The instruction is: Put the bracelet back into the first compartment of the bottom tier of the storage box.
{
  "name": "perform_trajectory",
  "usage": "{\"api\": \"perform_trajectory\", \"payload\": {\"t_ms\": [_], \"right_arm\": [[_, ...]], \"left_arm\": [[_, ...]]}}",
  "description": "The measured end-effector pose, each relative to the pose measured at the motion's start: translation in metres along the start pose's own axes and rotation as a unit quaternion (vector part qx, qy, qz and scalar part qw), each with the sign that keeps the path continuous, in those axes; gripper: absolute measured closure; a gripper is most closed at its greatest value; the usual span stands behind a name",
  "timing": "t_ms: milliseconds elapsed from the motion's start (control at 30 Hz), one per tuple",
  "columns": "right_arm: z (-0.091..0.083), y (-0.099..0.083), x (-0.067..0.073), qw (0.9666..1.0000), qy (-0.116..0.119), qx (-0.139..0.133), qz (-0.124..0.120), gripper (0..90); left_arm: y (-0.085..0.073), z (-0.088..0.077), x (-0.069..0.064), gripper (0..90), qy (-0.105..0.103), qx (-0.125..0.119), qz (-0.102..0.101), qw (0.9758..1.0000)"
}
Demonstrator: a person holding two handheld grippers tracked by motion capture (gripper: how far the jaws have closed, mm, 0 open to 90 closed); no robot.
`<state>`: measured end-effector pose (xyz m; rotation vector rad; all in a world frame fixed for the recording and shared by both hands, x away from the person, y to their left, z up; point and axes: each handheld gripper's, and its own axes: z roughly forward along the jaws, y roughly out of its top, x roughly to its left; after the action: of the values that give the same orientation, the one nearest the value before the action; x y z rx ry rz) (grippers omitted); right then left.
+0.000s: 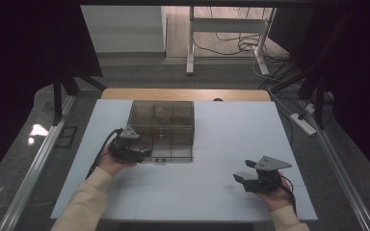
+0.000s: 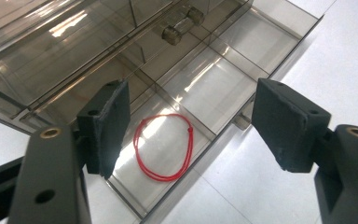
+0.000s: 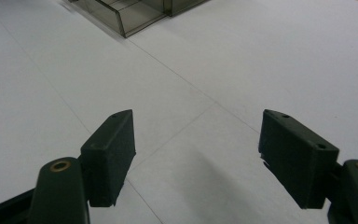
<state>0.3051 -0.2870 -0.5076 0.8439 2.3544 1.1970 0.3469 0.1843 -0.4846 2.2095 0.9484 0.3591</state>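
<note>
A smoky clear compartment box [image 1: 173, 126] stands open on the white table, its lid raised at the back. A thin red string loop [image 2: 165, 147] lies flat on the floor of a front compartment of the box [image 2: 279, 28]. My left gripper [image 1: 146, 153] hovers at the box's front left corner. In the left gripper view my left gripper [image 2: 191, 121] is open, its pads apart on either side above the loop and touching nothing. My right gripper [image 1: 244, 171] is open over bare table at the front right, with nothing between the pads [image 3: 198, 144].
The white table top [image 1: 231, 130] has free room right of and in front of the box. A corner of the box [image 3: 121, 18] lies far ahead of the right gripper. A small pale object [image 1: 160, 113] sits in a back compartment. Dark floor and metal rails flank the table.
</note>
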Motion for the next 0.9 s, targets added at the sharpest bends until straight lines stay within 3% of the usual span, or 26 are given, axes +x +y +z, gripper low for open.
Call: {"api": "perform_trajectory", "payload": {"t_ms": [233,333,633,900], "right_arm": [[0.000,0.000,0.000,1.0000,0.000,0.000,0.000,26.5],[0.000,0.000,0.000,1.0000,0.000,0.000,0.000,26.5],[0.000,0.000,0.000,1.0000,0.000,0.000,-0.001,26.5],[0.000,0.000,0.000,1.0000,-0.001,0.000,-0.001,26.5]], "left_arm": [[-0.001,-0.001,-0.002,28.3,-0.004,-0.003,-0.002,1.0000],[-0.002,-0.002,-0.004,28.2,-0.017,-0.009,-0.007,0.9998],[-0.005,0.004,-0.021,28.1,-0.024,0.006,0.018,0.9995],[-0.007,0.008,-0.030,28.0,-0.028,0.008,0.029,0.9992]]}}
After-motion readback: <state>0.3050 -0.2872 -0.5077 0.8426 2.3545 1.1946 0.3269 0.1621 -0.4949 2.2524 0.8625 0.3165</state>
